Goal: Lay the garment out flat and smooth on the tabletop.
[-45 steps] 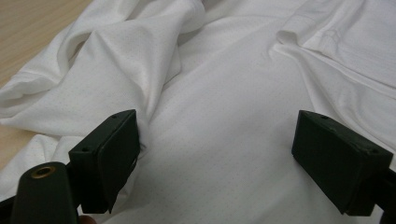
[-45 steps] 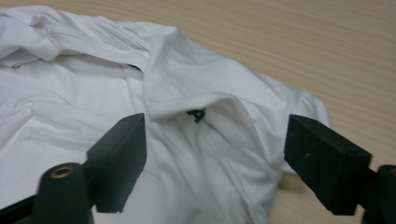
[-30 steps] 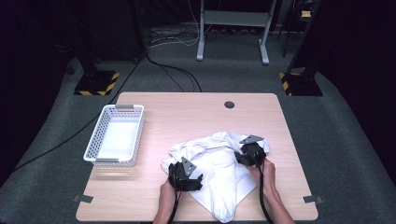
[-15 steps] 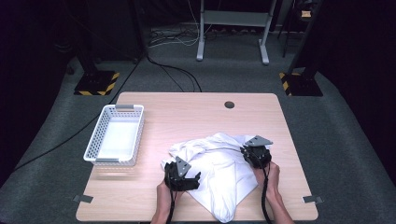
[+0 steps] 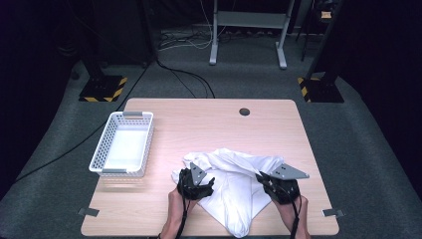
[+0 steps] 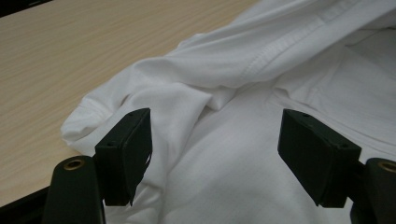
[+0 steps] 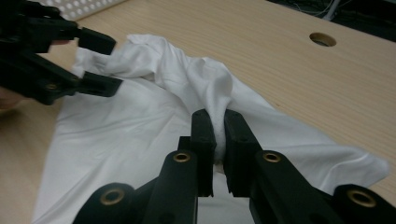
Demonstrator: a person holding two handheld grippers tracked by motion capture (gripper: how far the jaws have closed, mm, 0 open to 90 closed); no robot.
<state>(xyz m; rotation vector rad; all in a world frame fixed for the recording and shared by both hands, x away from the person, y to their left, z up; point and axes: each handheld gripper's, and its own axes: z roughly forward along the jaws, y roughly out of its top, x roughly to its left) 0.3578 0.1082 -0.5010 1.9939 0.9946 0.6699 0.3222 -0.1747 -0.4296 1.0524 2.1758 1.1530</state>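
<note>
Two tongs work at a white garment [image 5: 234, 184] that lies crumpled on the near half of the wooden bench [image 5: 209, 122], toward the person's side and a little right of centre. One tail of the cloth hangs down to the bench's front edge between the person's forearms.

From where I stand, the right tongs [image 5: 276, 185] are clenched on a ridge of the garment's fabric; in the right gripper view [image 7: 219, 133] the two black jaws stand almost together with a pinch of white cloth caught between them, and the fabric rises into a fold right at the grip. A grey three-cornered plate [image 5: 287, 172] sits on top of that gripper.

The left tongs [image 5: 203, 185] are released: in the left gripper view [image 6: 217, 154] the jaws stand wide apart, with the garment spread below and between them, a stitched hem running across the upper part of the cloth. I cannot tell whether the jaw tips touch the fabric. They sit at the garment's left edge, where a rolled sleeve or corner bulges out onto bare wood.

Off to the left of the bench, well apart from the garment, stands a white perforated basket [image 5: 99, 154]. A round cable hole [image 5: 244, 111] marks the bench near its far edge.
</note>
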